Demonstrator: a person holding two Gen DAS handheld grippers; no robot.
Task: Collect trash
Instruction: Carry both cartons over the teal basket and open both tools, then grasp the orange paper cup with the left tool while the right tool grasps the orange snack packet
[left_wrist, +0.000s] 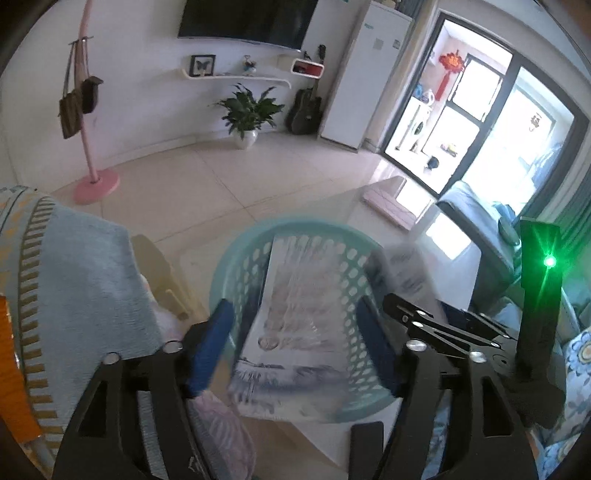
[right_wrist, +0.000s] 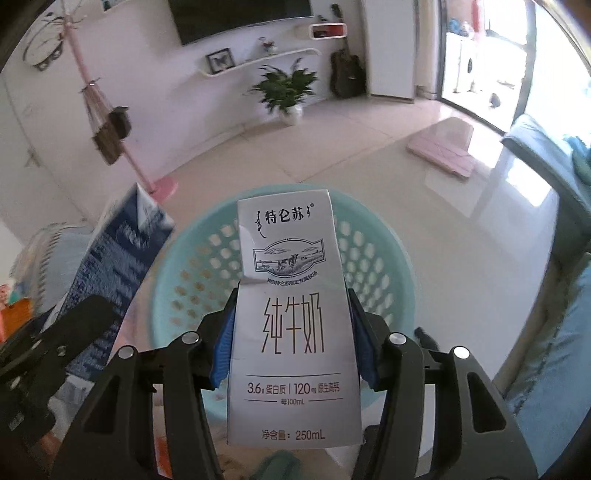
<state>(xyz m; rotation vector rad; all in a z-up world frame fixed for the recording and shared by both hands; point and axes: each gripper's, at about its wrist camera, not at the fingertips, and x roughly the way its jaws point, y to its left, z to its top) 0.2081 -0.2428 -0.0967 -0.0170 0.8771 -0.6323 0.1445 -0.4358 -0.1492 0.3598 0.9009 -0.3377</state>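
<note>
Two cartons hang over the basket (right_wrist: 388, 258). The right claw (right_wrist: 291, 332) pinches one white milk carton (right_wrist: 291, 332) upright between its blue pads. The left claw (left_wrist: 295, 343) stands spread, and a blurred carton (left_wrist: 291, 325) lies between its fingers, seemingly untouched, above the basket.
</note>
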